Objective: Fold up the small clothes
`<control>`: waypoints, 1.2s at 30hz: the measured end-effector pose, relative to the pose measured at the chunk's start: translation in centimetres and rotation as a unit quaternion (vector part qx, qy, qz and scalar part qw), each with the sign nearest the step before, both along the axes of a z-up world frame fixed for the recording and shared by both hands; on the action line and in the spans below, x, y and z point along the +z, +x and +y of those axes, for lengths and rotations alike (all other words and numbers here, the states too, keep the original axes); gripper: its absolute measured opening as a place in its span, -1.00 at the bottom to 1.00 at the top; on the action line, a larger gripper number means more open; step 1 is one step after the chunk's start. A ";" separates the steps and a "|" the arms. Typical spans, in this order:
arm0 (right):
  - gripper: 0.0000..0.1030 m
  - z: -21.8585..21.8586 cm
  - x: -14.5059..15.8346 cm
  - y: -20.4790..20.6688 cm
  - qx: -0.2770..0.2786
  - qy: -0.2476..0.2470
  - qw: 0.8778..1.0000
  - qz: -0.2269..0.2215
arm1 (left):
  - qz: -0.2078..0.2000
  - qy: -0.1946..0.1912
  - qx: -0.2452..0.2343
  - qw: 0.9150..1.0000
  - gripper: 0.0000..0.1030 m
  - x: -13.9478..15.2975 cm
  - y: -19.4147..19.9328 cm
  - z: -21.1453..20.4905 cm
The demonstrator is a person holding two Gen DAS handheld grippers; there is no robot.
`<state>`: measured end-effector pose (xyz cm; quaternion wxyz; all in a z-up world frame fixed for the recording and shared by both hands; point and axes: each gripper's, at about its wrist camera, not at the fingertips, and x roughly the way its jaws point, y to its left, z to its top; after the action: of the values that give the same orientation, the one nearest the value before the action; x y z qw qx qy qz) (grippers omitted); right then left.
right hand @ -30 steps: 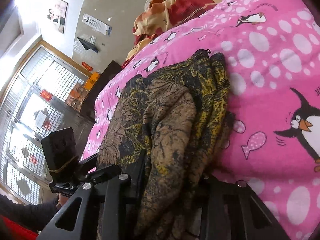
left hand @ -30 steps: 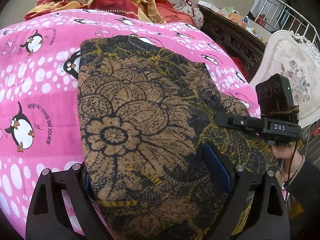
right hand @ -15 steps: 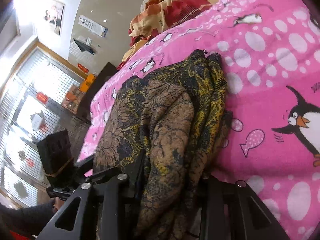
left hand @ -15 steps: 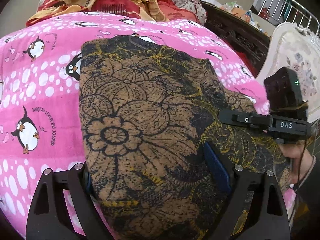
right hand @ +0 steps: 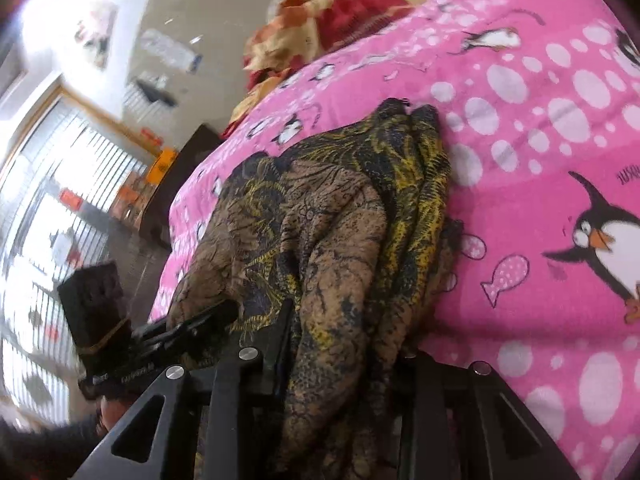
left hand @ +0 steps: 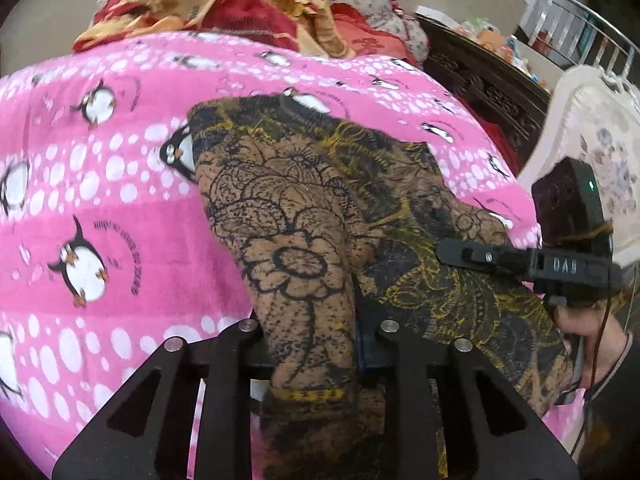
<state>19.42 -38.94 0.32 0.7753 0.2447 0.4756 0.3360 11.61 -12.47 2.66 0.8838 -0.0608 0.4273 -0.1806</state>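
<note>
A brown and black floral garment (left hand: pixel 320 216) with yellow lines lies on the pink penguin blanket (left hand: pixel 120 208). My left gripper (left hand: pixel 312 344) is shut on the garment's near edge, and a bunched ridge of cloth runs up from its jaws. My right gripper (right hand: pixel 344 344) is shut on another part of the garment (right hand: pixel 328 224), which is gathered in thick folds between its jaws. The right gripper also shows at the right of the left wrist view (left hand: pixel 532 260), at the garment's right edge. The left gripper shows at lower left in the right wrist view (right hand: pixel 160 340).
A heap of red and orange bedding (left hand: pixel 224 0) lies at the far end of the blanket. A dark carved wooden frame (left hand: pixel 488 84) and a pale floral cushion (left hand: pixel 600 160) stand to the right. A barred window (right hand: pixel 48 200) is off the blanket's left side.
My left gripper has closed from wide open onto the garment's near edge, bunching it into a ridge. The right gripper stays shut on its folds; both views shifted slightly.
</note>
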 end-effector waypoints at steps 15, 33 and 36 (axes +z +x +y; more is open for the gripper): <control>-0.53 9.4 -0.5 -0.9 0.014 0.110 0.993 0.031 | -0.031 0.022 0.003 0.999 -0.60 2.5 -1.2 11.8; -0.39 14.4 -0.1 -1.0 0.032 0.059 0.998 -0.016 | -0.013 -0.037 0.116 0.992 0.33 0.5 -2.1 21.2; -0.32 13.3 2.9 -2.8 0.010 0.002 0.999 -0.049 | -0.056 -0.038 0.137 0.988 0.33 3.6 -3.3 21.9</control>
<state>16.63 -25.64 3.26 0.7938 0.2248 0.4389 0.3559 8.35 9.44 6.31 0.9197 -0.1420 0.3580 -0.0768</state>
